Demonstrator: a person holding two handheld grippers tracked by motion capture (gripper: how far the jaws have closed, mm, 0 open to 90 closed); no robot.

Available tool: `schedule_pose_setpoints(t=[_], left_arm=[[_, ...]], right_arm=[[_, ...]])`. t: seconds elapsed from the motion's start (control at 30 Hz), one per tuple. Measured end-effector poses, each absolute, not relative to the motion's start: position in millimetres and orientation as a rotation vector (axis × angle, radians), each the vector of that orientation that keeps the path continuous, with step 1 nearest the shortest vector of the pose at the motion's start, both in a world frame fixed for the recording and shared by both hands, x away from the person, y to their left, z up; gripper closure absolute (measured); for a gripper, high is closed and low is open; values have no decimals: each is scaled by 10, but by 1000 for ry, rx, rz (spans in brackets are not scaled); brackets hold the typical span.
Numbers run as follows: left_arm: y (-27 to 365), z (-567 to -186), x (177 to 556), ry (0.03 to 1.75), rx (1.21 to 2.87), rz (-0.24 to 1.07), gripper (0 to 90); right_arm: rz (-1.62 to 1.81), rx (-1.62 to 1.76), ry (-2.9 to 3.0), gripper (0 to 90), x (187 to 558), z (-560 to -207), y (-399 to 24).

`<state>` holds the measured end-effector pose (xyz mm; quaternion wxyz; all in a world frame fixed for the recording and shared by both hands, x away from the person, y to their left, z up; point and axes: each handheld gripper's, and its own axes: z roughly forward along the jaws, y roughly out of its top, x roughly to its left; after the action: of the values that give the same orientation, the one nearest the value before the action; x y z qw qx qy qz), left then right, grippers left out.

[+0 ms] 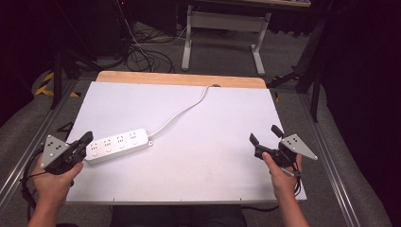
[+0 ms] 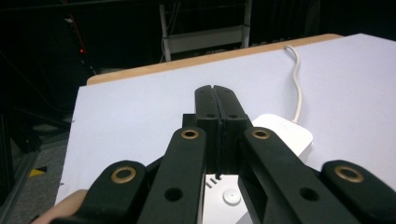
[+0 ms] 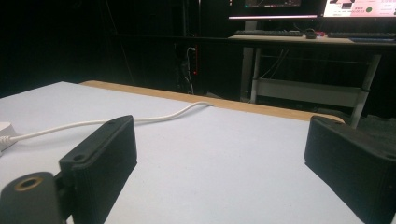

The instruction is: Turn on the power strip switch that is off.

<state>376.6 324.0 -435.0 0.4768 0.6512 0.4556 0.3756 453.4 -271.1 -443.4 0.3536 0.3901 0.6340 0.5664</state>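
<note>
A white power strip (image 1: 116,144) lies on the white table top (image 1: 198,161), left of the middle, and its white cable (image 1: 182,111) runs off to the far edge. My left gripper (image 1: 87,138) hovers at the strip's left end. In the left gripper view its jaws are pressed together with nothing between them, just over the power strip (image 2: 285,133), so the left gripper (image 2: 215,100) is shut. At the right my right gripper (image 1: 265,135) is held over bare table with its jaws wide apart. The right gripper (image 3: 224,163) is open and holds nothing, and the cable (image 3: 93,122) crosses beyond it.
A wooden strip (image 1: 182,78) borders the table's far edge. Metal rails (image 1: 331,165) run along both sides. Beyond the table stand a desk frame (image 1: 222,28) and loose floor cables (image 1: 142,56). A desk with monitors (image 3: 299,39) stands in the dark background.
</note>
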Motion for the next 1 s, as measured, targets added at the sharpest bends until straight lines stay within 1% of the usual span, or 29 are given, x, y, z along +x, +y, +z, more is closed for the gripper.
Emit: schedule_pose_setpoints(t=[0.47, 1.0], left_arm=[[3144, -4385, 3870, 1148, 1697, 849, 899], [3070, -4430, 3932, 1186, 1789, 809, 894]], right_arm=[[1459, 1005, 1645, 100, 4543, -4442, -2703], [1451, 1007, 1656, 103, 4550, -4450, -2684]])
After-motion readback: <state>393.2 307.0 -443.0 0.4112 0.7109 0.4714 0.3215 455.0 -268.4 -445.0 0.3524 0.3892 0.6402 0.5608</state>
